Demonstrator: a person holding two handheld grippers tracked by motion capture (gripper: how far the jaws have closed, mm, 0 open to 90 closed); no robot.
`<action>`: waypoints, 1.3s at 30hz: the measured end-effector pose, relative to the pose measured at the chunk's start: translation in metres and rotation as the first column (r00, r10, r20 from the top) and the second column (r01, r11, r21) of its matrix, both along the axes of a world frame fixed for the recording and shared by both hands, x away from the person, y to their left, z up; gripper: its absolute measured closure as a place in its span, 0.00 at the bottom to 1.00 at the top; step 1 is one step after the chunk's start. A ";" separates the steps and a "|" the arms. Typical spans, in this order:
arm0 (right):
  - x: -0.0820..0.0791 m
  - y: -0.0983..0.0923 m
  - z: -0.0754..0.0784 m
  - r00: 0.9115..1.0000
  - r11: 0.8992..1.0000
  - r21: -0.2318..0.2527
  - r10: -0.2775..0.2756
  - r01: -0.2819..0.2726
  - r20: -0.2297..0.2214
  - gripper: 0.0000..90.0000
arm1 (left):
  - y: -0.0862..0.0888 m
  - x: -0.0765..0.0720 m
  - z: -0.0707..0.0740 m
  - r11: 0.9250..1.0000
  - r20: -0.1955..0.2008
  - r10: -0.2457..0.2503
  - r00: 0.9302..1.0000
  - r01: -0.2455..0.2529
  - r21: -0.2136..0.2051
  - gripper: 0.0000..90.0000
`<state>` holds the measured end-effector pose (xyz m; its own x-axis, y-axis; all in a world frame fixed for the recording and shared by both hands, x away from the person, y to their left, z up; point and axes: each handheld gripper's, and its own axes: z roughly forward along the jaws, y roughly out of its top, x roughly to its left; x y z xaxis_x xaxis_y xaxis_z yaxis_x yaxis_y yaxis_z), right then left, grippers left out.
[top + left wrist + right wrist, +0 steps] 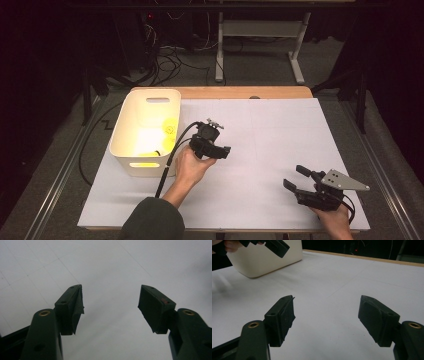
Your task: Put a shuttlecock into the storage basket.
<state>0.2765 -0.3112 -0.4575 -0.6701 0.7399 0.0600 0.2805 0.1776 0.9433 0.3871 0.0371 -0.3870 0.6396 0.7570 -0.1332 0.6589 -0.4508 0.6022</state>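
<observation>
Both the left gripper (220, 148) and right gripper (297, 178) held their fingers (71, 307) spread wide, empty. The cream plastic bin (146, 131) with yellow contents (170, 127) sat just behind the left fingers; its trailing cable (175, 150) might snag the bin's rim, tipping it on the white desk (260, 150).

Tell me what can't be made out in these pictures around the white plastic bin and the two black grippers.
- High view: the yellow things inside the white plastic bin are washed out by glare, so their kind and number are unclear.
- Right gripper view: the bin is cut off by the top edge, its inside unseen.
- High view: the left gripper faces sideways and is small.
- High view: the right hand runs off the bottom edge.
</observation>
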 end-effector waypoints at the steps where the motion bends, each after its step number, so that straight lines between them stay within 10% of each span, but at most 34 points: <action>1: 0.000 0.000 0.000 1.000 1.000 0.000 -0.001 0.001 0.000 0.33 | 0.000 -0.001 -0.001 1.000 -0.001 -0.003 1.000 0.003 0.001 0.41; 39: -0.001 0.000 0.000 1.000 1.000 -0.001 -0.005 0.005 0.000 0.33 | 0.016 -0.026 -0.024 1.000 -0.012 -0.021 1.000 0.021 -0.003 0.41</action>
<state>0.2759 -0.3112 -0.4573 -0.6661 0.7435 0.0591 0.2817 0.1775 0.9430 0.3611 0.0532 -0.4114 0.6539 0.7429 -0.1431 0.6566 -0.4633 0.5952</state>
